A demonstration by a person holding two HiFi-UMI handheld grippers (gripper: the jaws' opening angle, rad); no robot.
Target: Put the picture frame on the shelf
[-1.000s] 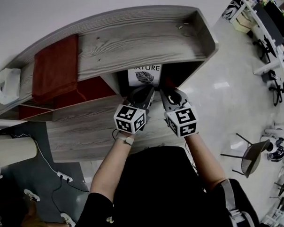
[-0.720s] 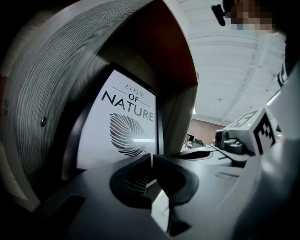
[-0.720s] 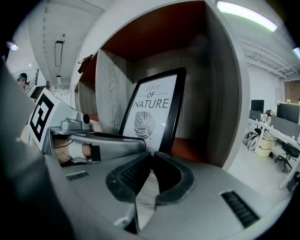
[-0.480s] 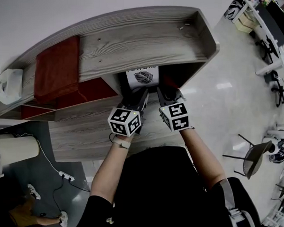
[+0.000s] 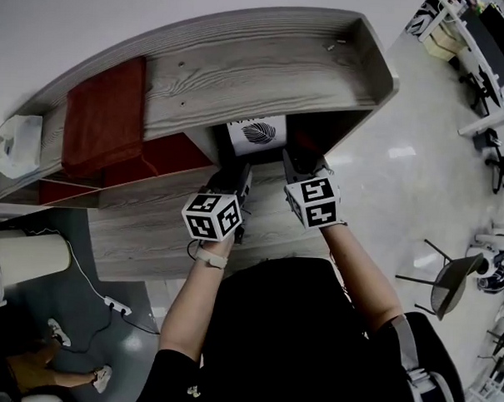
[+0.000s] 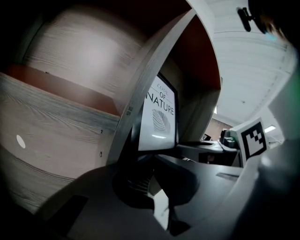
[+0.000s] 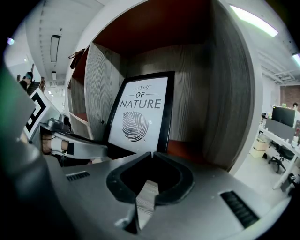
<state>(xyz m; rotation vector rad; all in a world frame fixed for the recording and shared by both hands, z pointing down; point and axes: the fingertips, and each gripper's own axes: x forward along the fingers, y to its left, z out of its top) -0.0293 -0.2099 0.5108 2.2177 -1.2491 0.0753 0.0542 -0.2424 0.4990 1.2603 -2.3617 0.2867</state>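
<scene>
Picture frame (image 7: pixel 139 112) is in. It stands in the end compartment of the shelf (image 5: pixel 241 70), foot on the reddish floor of the bay, top leaning back on the rear wall, leaf print facing me. From where I sit the task looks as good as done.

My right claw (image 7: pixel 151 153) is pinched together, tips meeting, nothing between them, sitting at the mouth of the bay and clear of the frame. My left claw (image 6: pixel 152 158) is together too and empty, out by the front edge of the divider (image 7: pixel 101 89).

How would it handle if I had to nudge it? I'd say light and stiff, a thin black border round a flat print. The front may be glazed, so treat it as fragile and likely slick. Best hold would be one of the side rails, pads across the border, not on the face. It only leans, so a knock at the top could tip it forward, or the foot could slide.

Room: the divider runs just beside the frame's left edge, so it is tight there. On the other side there is bare floor up to the side wall (image 7: pixel 229 93), and space overhead.
</scene>
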